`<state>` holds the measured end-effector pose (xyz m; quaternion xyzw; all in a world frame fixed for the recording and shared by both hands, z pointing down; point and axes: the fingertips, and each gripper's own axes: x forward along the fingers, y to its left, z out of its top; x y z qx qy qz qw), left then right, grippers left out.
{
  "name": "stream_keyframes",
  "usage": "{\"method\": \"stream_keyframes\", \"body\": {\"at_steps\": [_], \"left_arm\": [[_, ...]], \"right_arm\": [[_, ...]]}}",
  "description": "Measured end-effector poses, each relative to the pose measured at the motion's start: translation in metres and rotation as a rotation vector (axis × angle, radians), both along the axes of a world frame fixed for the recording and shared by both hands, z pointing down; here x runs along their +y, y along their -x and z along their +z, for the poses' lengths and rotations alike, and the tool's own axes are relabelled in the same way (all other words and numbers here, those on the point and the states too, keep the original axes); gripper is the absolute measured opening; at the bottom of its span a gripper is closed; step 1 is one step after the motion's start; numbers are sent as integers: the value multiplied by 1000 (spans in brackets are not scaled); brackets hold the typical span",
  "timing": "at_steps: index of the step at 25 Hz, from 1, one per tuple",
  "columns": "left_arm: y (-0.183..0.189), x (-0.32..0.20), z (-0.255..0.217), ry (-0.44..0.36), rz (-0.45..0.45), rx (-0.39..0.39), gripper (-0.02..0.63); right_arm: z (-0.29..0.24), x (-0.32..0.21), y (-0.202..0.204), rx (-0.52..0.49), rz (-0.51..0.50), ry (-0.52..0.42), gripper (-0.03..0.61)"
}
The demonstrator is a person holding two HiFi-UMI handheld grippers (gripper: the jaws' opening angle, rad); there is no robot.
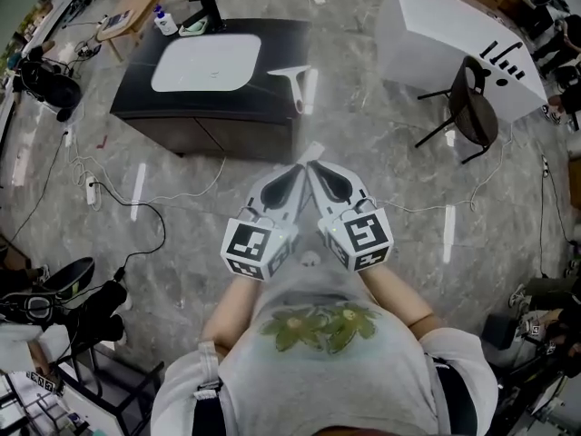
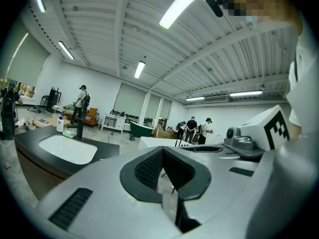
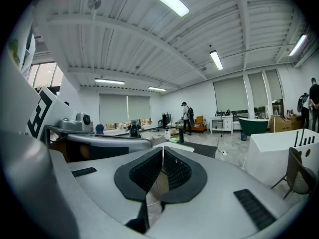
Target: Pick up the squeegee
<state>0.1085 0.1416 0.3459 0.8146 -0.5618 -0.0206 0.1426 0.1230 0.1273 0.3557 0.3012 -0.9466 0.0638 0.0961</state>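
Observation:
The squeegee (image 1: 297, 82), white with a short handle, lies on the right end of the black vanity counter (image 1: 272, 39), beside the white basin (image 1: 205, 62). Both grippers are held close in front of the person's body, well short of the counter, with marble floor between. My left gripper (image 1: 302, 165) and right gripper (image 1: 314, 163) point toward the counter with their tips almost touching each other. The left gripper (image 2: 162, 149) is shut with nothing between its pads. The right gripper (image 3: 163, 148) is also shut and empty. Neither gripper view shows the squeegee.
A black faucet (image 1: 208, 11) and a soap bottle (image 1: 164, 21) stand at the back of the counter. A white tub (image 1: 454, 39) and a dark chair (image 1: 473, 107) are at the right. Cables (image 1: 145, 209) trail over the floor at the left. Several people (image 2: 194, 129) stand far off.

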Motion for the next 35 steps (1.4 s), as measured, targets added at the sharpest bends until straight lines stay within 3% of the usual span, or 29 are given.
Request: {"method": "stream_keyframes", "body": {"at_steps": [20,29,35], "left_arm": [[106,-118,16,26,92,44,9],[147,-141,25,39,129,52,9],[150,-146,37,66,189,64,9]], "right_arm": [[16,-125,96,52,117,24,25],[27,-155,128,86,172,20,25],[41,-161,134,105,193,51,25]]}}
